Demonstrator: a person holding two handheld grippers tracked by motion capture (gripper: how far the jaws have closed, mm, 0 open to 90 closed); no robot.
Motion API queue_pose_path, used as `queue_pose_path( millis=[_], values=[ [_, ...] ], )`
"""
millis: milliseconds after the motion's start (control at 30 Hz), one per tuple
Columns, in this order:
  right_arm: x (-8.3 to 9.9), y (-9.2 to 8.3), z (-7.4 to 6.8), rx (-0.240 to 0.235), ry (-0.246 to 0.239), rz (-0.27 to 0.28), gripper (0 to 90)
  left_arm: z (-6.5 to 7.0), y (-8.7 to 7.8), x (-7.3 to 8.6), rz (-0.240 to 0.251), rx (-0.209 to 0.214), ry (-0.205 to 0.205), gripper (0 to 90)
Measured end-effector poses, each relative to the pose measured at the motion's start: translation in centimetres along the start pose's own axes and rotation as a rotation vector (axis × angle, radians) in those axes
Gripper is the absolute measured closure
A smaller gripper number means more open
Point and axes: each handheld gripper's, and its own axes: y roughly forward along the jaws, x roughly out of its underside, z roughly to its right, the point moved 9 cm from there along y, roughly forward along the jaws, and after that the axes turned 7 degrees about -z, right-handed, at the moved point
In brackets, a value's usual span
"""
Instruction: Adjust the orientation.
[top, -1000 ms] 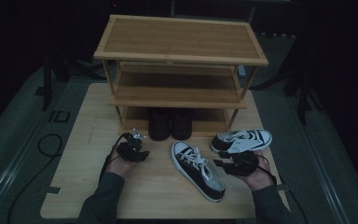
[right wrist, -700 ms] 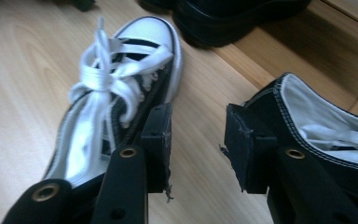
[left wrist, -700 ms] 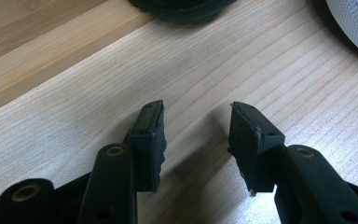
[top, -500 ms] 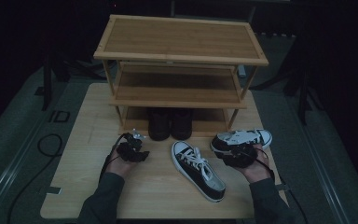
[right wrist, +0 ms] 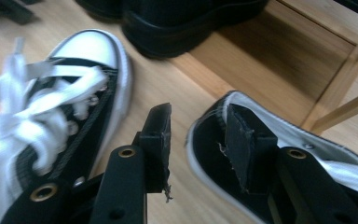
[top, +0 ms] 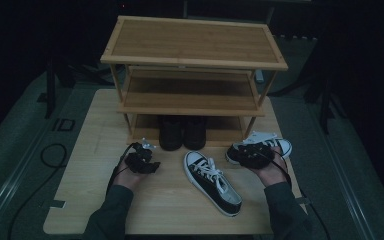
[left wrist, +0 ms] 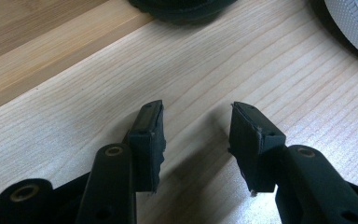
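Observation:
A black-and-white sneaker (top: 212,182) lies laced on the wooden table (top: 95,130), toe toward the rack. A second sneaker (top: 272,145) lies to its right by the rack's leg. My right gripper (top: 245,150) hangs over that sneaker's heel. In the right gripper view its jaws (right wrist: 198,114) are open and straddle the heel rim (right wrist: 193,140), one inside the shoe and one outside with a gap. My left gripper (top: 145,159) rests low over bare table at the left, open (left wrist: 196,109) with nothing between its jaws.
A three-shelf wooden shoe rack (top: 195,42) stands at the back of the table. A pair of black boots (top: 182,132) sits on its bottom shelf. Cables trail off the table's left side. Bare wood lies in front of the left hand.
My right hand has moved forward toward the rack and now sits at the right sneaker's heel. The left hand and both sneakers have stayed put.

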Motion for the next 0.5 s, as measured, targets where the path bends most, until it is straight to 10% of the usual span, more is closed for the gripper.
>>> queue_pose_path(
  millis=[500],
  values=[
    [0.2, 3.7, 1.5, 0.013, 0.035, -0.097, 70.7, 0.0, 0.0, 0.1, 0.004, 0.004, 0.000, 54.9]
  ],
)
